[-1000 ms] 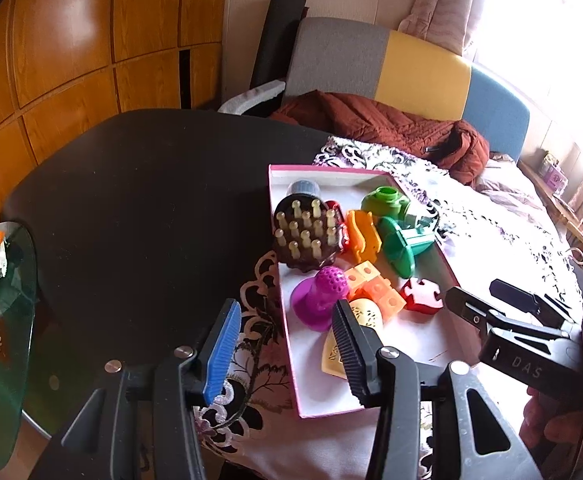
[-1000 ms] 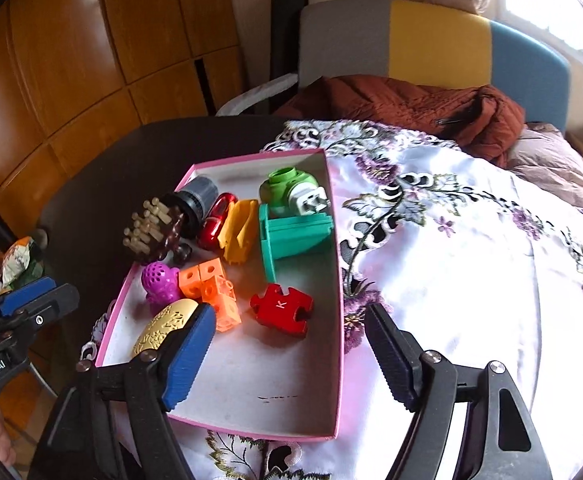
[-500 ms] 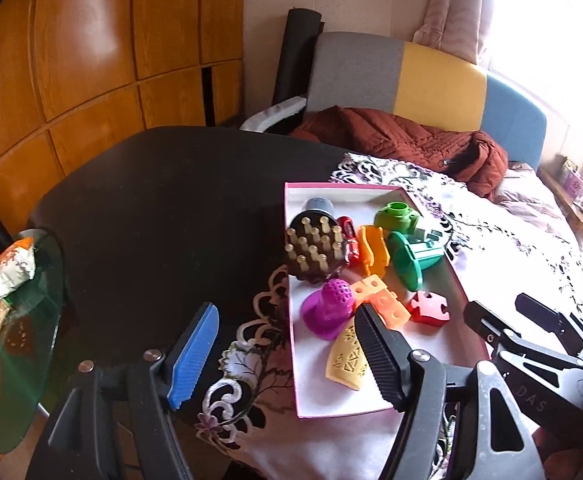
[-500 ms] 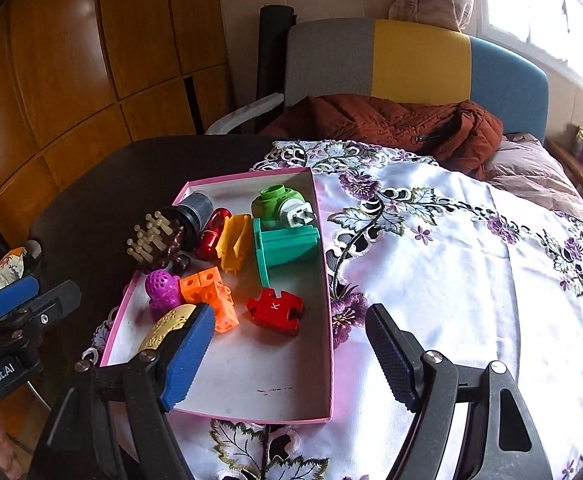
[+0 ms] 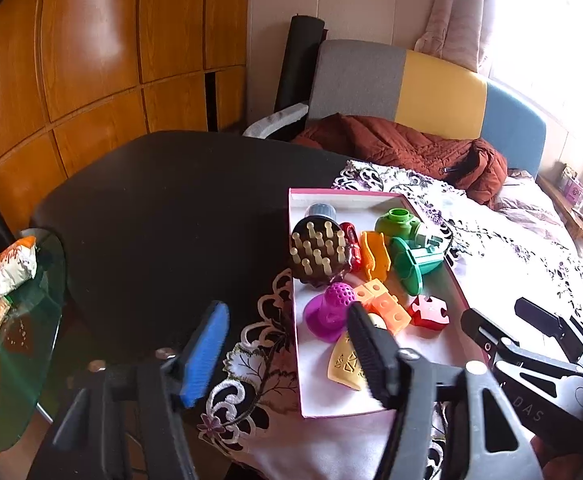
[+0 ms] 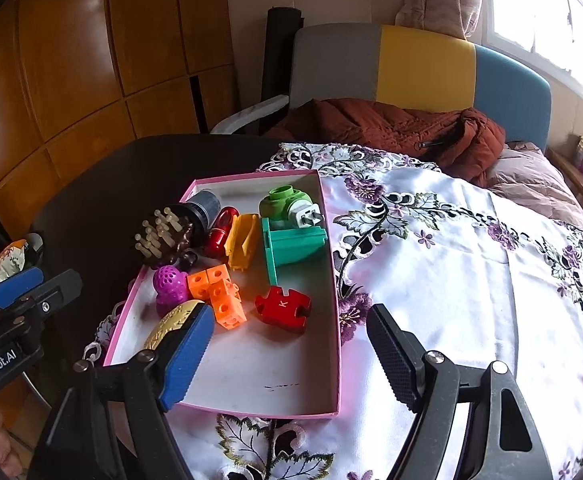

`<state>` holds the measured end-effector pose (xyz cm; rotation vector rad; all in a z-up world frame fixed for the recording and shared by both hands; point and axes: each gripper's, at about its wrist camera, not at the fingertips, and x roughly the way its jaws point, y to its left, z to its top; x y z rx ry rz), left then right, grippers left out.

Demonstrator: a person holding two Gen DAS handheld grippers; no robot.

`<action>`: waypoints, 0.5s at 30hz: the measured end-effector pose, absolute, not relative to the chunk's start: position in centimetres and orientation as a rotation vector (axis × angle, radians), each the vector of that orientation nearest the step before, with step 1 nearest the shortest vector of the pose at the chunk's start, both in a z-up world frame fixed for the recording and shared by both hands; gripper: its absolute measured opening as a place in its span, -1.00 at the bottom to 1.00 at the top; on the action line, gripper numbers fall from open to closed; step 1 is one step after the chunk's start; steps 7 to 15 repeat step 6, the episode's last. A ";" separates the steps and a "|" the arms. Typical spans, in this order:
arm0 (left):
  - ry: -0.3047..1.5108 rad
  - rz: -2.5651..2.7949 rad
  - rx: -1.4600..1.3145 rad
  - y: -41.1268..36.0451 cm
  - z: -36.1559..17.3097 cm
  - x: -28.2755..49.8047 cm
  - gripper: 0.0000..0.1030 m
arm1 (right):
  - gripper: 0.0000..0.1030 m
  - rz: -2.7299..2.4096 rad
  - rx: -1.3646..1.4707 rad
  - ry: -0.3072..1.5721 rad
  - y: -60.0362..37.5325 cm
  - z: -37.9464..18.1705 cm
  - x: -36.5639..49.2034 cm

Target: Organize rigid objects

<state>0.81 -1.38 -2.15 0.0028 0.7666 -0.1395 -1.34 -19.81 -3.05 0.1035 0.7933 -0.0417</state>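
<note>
Toys all in pink box [image 6: 333,264] on embroidered cloth [image 6: 451,280]: red puzzle piece [image 6: 282,309], orange cubes [image 6: 219,294], purple ball toy [image 6: 170,283], yellow oval [image 6: 171,322], peg brush [image 5: 318,251], green funnel [image 5: 413,262].

L gripper [image 5: 287,344] empty, jaws closing on nothing, hovering at box's near-left corner. R gripper [image 6: 291,354] spread wide, empty, above box's near end.

Risks, prob.: toys packed close at far end, so finger going for cubes likely knocks ball toy or yellow oval. Box light, cloth slick; sideways push could slide it or ruck cloth. Grippers near each other; clash possible.

Surface: dark round table [image 5: 171,208], cloth over right part. Room: wood panels, tri-colour seat w/ brown jacket [image 6: 391,128], bright window at right.
</note>
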 end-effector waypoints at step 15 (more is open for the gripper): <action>0.765 -0.146 -0.012 -1.1 -2.1 1.0 0.12 | 0.54 -0.042 0.098 0.784 -19.9 -2.8 -1.4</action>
